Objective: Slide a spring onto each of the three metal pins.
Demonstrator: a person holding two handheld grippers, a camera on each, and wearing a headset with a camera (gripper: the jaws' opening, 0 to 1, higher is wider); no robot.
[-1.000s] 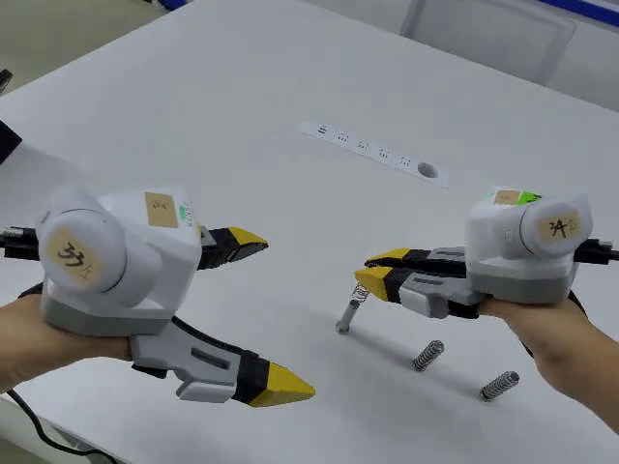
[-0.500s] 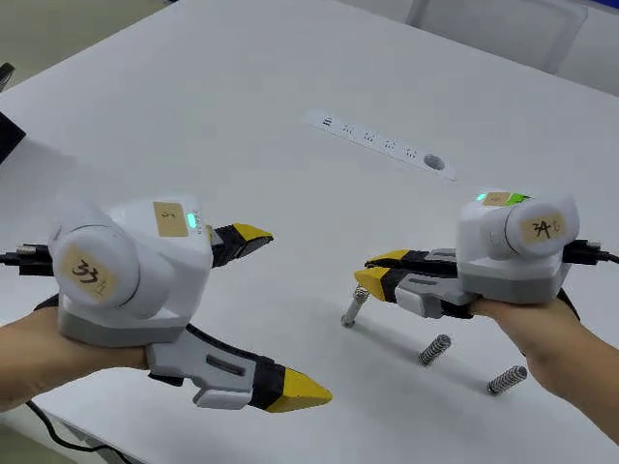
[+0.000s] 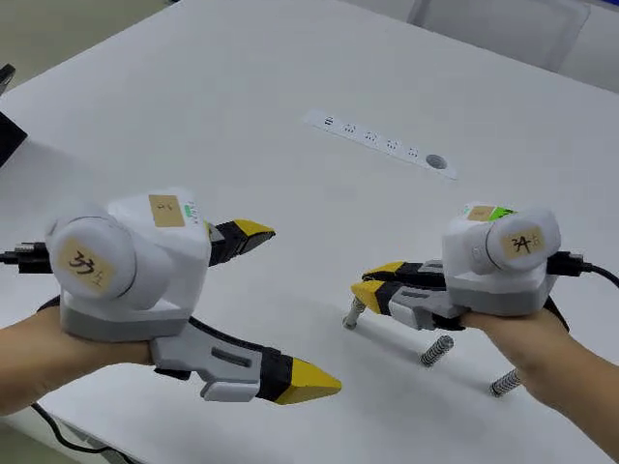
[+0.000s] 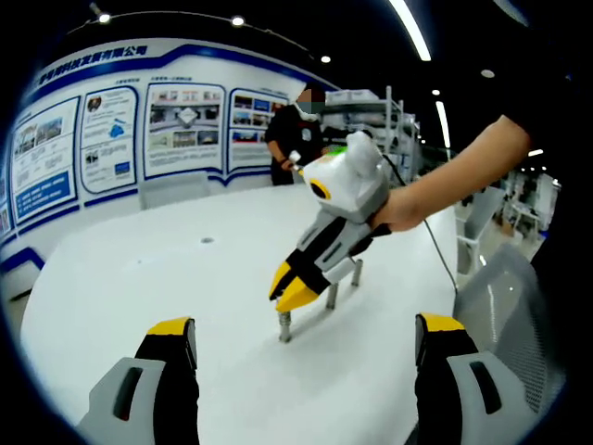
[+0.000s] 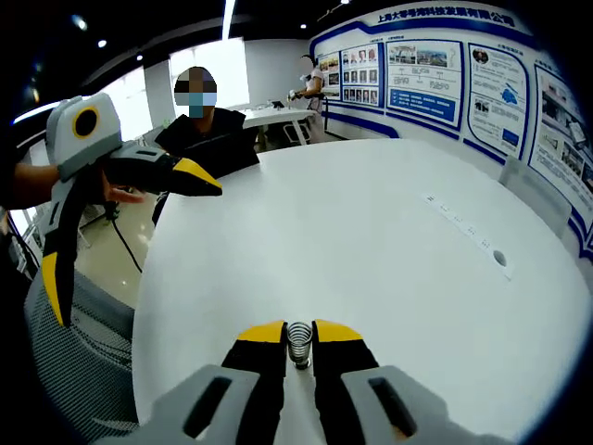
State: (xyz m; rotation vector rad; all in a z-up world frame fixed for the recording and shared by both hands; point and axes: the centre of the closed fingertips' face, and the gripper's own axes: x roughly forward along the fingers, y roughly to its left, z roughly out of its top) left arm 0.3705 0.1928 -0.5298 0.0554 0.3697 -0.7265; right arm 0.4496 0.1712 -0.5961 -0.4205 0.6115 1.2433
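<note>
Head view: over a white table [image 3: 242, 97], the right gripper [image 3: 372, 285] gripped the top of a tilted metal pin [image 3: 354, 312], its foot on the surface. Two loose springs [image 3: 436, 350] lay just beside it, and a power strip [image 3: 379, 141] lay farther off. The left gripper [image 3: 293, 307] hovered well apart, jaws spread wide.

Left gripper view: display boards [image 4: 139, 130] lined the wall.

Right gripper view: the jaws pinched a spring [image 5: 298, 345]; a person [image 5: 206, 130] stood beyond the table.
</note>
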